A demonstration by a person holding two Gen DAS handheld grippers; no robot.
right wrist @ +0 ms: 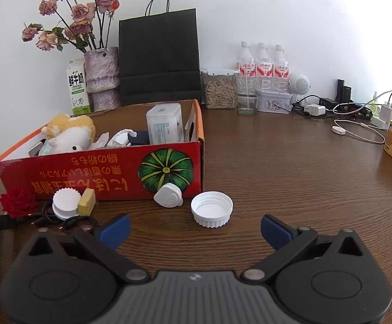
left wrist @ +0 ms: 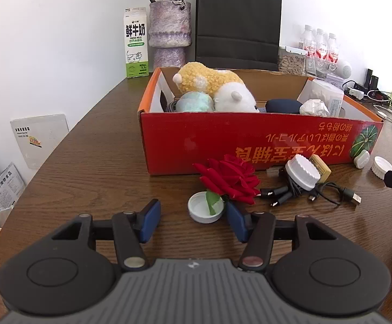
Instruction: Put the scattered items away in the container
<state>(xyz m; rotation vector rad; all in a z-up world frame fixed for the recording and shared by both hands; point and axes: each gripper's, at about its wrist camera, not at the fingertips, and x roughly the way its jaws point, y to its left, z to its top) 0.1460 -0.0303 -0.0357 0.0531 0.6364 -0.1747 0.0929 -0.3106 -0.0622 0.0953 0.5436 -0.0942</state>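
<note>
At the bottom of the left wrist view, the left gripper [left wrist: 193,220] stands half open with nothing clamped; a white plastic screw cap [left wrist: 206,207] lies open side up between its blue tips, beside a red fabric rose [left wrist: 229,179]. Low in the right wrist view, the right gripper [right wrist: 194,229] gapes wide and empty behind a second white ribbed cap [right wrist: 212,212]. Farther back, mid-frame, sits the red cardboard box [right wrist: 101,174], holding plush toys [left wrist: 212,87].

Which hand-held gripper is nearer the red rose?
Left. The left hand-held gripper sits just in front of the red rose, pads apart. The right hand-held gripper is off to the rose's right, facing a white cap.
</note>
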